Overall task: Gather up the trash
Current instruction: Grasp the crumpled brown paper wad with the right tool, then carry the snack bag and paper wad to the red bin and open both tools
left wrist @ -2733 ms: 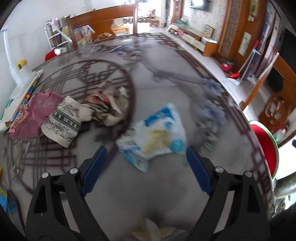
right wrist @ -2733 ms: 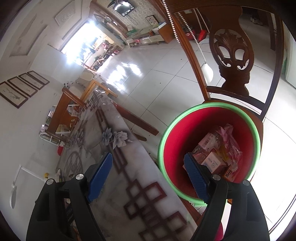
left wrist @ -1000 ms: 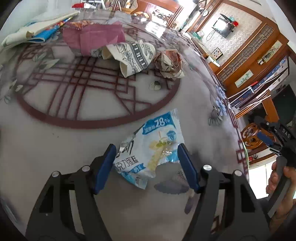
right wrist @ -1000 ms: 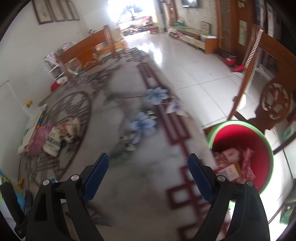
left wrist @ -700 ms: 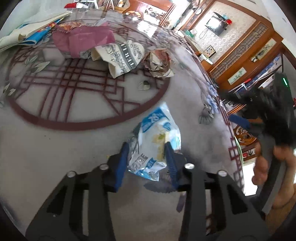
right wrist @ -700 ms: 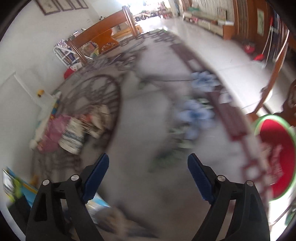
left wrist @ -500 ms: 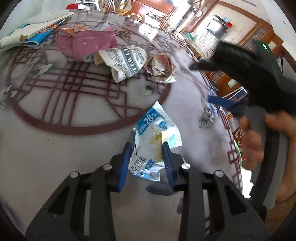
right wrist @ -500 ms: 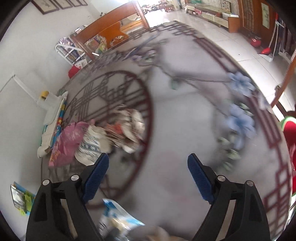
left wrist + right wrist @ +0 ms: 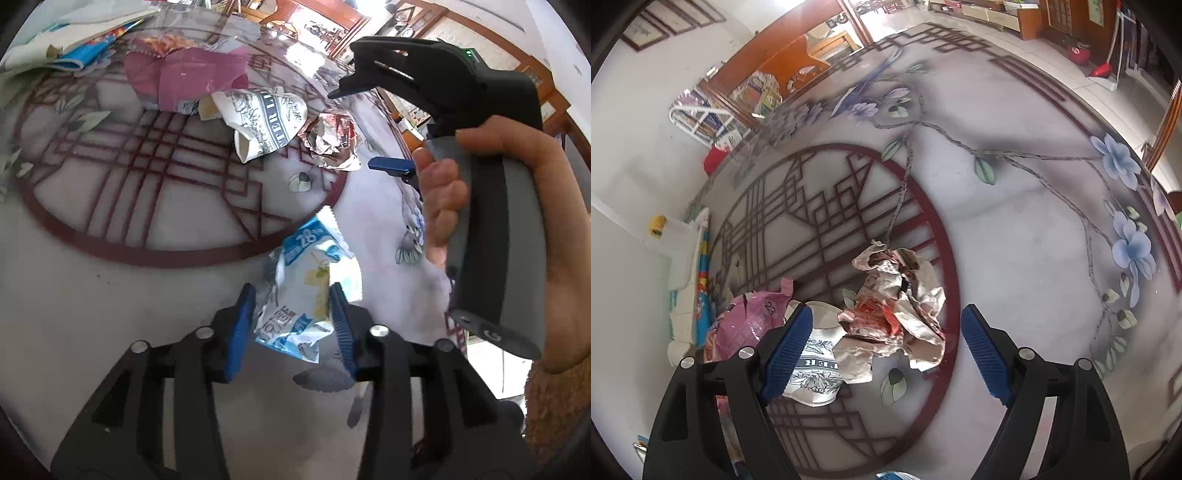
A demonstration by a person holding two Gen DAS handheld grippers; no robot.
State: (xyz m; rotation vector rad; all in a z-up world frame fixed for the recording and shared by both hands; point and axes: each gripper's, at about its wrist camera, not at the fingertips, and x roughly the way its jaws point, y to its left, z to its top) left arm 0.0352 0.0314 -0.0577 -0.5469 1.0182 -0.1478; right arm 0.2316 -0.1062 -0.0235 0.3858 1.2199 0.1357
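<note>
My left gripper [image 9: 291,317] is shut on a blue and white snack wrapper [image 9: 308,284], crumpled between its blue pads just above the table. My right gripper [image 9: 886,349] is open and empty, with a crumpled red and white paper wad [image 9: 897,314] lying between its fingers on the table; the same wad shows in the left wrist view [image 9: 332,140]. A white printed paper cup [image 9: 264,122] lies on its side next to the wad, also in the right wrist view [image 9: 816,373]. A pink bag [image 9: 746,325] lies beyond it.
The round patterned table [image 9: 1015,229] has a dark red lattice circle. Folded papers and a blue packet [image 9: 70,40] lie at its far left edge. The right hand and its gripper body [image 9: 491,206] rise close on the right in the left wrist view. Chairs and shelves stand behind.
My left gripper closed on the snack wrapper and crumpled it. My right gripper swung from the red bin over the table to the crumpled paper wad.
</note>
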